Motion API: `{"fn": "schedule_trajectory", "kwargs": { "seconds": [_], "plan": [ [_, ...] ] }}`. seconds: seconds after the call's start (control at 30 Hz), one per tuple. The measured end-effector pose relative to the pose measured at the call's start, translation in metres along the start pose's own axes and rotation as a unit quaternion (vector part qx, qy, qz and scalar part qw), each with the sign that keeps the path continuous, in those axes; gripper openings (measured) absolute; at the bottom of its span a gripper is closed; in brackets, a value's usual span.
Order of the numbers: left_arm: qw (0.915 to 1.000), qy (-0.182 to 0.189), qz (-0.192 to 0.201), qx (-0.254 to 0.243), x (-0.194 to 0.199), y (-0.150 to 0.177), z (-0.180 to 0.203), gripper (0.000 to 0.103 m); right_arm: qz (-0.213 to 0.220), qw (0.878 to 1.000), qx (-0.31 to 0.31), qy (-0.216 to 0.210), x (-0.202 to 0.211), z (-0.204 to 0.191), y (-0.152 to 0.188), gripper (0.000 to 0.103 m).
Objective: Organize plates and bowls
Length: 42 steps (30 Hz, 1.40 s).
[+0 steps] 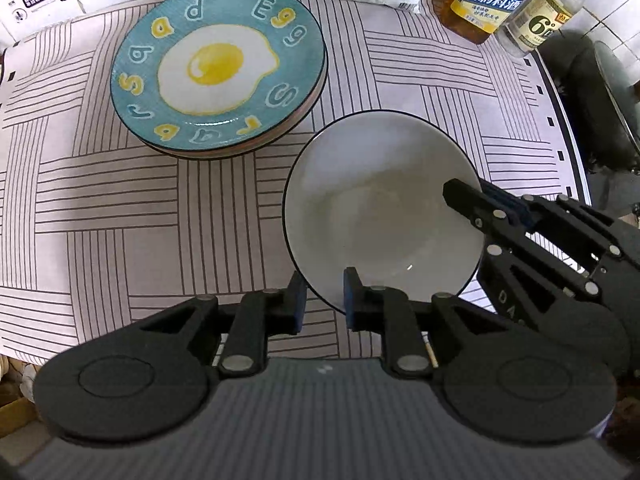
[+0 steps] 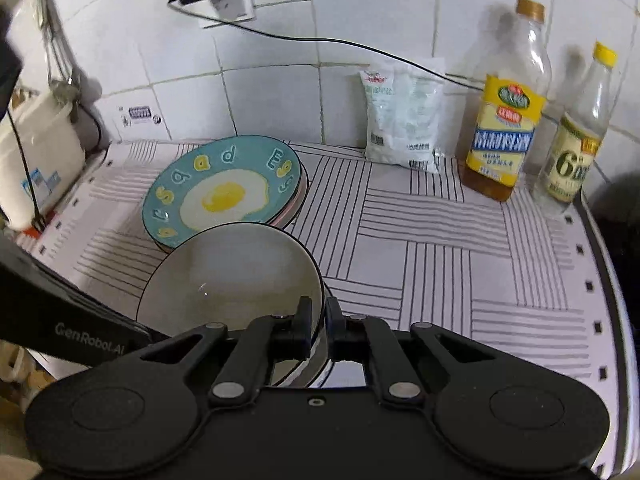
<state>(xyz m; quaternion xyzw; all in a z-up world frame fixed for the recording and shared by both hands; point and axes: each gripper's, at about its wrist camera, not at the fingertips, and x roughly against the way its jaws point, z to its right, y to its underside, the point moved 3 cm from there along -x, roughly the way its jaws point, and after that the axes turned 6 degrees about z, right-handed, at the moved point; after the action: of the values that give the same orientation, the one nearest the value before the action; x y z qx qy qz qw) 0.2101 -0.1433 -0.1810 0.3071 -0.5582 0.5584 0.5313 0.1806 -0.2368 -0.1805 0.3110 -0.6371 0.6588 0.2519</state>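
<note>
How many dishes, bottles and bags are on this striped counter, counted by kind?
Plates: at least 2, the blue egg plate on a pink plate; more beneath cannot be told
Bowls: 1, the white bowl, pinched at its rim by the right tool
Bottles: 2, the yellow-label bottle and the clear bottle
Bags: 1, the white bag
Total: 6

A white bowl [image 1: 380, 204] with a dark rim, tilted and empty, sits just beside a stack of plates [image 1: 224, 136] topped by a teal fried-egg plate [image 1: 218, 66] lying flat.
</note>
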Motion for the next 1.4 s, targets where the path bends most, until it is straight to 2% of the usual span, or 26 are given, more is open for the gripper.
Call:
{"fn": "schedule_trajectory", "kwargs": {
  "seconds": [0.07, 0.23, 0.47, 0.57, 0.67, 0.73, 0.87, 1.0, 1.27, 1.4],
  "plan": [
    [0.9999, -0.002, 0.0, -0.01, -0.003, 0.0, 0.002, 0.018, -0.001, 1.0, 0.01, 0.005, -0.003, -0.001, 0.001, 0.009],
    [1.0, 0.0, -0.002, 0.001, -0.006, -0.002, 0.0, 0.019, 0.014, 0.998, 0.047, 0.027, -0.006, -0.006, 0.008, 0.009],
    [1.0, 0.0, 0.007, -0.001, -0.004, 0.001, 0.0, 0.019, 0.025, 1.0, -0.004, 0.015, 0.003, 0.003, 0.008, 0.01],
    [0.9999, 0.001, 0.014, -0.002, 0.003, 0.003, 0.002, 0.022, 0.04, 0.998, -0.026, 0.031, 0.012, 0.006, 0.009, 0.02],
    [0.9996, 0.001, 0.029, -0.004, 0.013, 0.005, 0.003, 0.024, 0.056, 0.997, -0.054, 0.03, 0.024, 0.011, 0.012, 0.021],
    [0.9993, -0.006, 0.037, 0.005, 0.023, 0.007, 0.001, 0.024, 0.064, 0.996, -0.056, 0.032, 0.032, 0.011, 0.015, 0.022],
    [0.9983, -0.012, 0.057, -0.007, 0.044, 0.011, 0.001, 0.024, 0.08, 0.995, -0.046, 0.034, 0.049, 0.009, 0.018, 0.025],
    [0.9974, 0.004, 0.071, 0.002, 0.061, 0.022, -0.001, 0.024, 0.093, 0.995, -0.041, 0.021, 0.065, 0.006, 0.024, 0.031],
    [0.9943, 0.03, 0.101, 0.017, 0.078, 0.053, -0.007, 0.026, 0.108, 0.994, -0.023, 0.0, 0.09, -0.002, 0.035, 0.032],
    [0.9925, 0.045, 0.111, 0.026, 0.078, 0.064, -0.012, 0.029, 0.104, 0.994, -0.014, -0.006, 0.096, -0.005, 0.043, 0.04]
  ]
}}
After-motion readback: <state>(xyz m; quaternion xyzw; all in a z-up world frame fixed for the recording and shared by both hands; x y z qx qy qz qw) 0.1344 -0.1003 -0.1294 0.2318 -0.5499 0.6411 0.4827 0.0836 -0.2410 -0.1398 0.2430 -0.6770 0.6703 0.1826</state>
